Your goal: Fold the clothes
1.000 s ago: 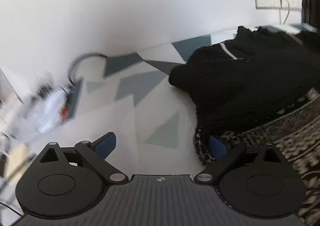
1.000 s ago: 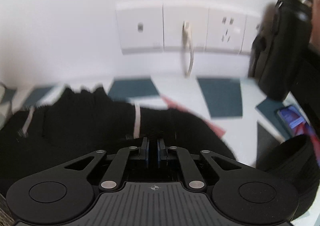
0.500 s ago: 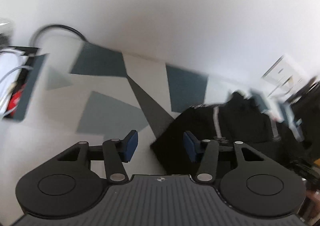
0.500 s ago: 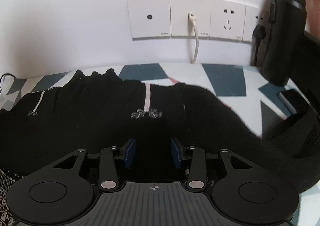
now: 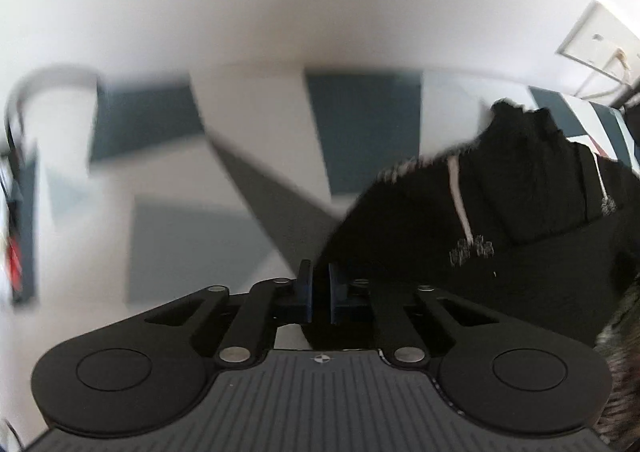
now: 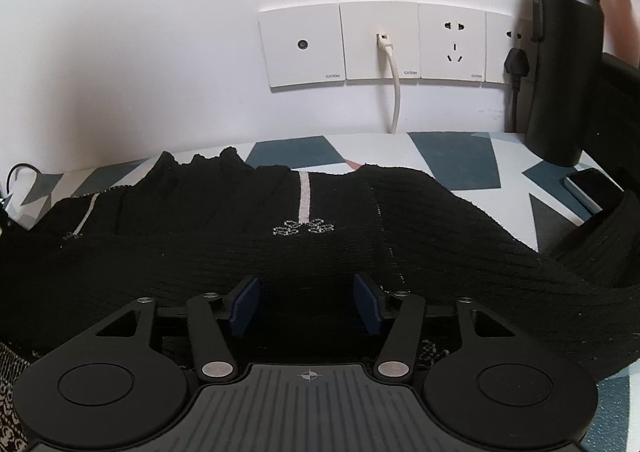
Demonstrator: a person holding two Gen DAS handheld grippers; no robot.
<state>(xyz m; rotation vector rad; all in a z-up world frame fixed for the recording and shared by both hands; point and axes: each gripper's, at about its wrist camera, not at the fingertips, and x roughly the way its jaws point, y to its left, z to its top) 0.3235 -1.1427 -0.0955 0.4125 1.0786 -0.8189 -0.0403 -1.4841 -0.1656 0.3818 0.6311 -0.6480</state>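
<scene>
Left wrist: left tongs (image 5: pixel 319 292) pinching ribbed black knit garment (image 5: pixel 520 219) edge, right tongs (image 6: pixel 306 306) parted above it.

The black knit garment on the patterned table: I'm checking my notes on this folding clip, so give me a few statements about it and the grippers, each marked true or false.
1. The left gripper has its jaws closed at the edge of the black knit garment. True.
2. The right gripper is clamped shut on the garment. False: its jaws stand apart above the knit, having just been opening.
3. A white cable is plugged into a wall plate. True.
4. The black bottle lies on its side on the garment. False: it stands upright on the patterned table, beside the garment.
5. The garment is plain black all over. False: it carries pale stripes.
</scene>
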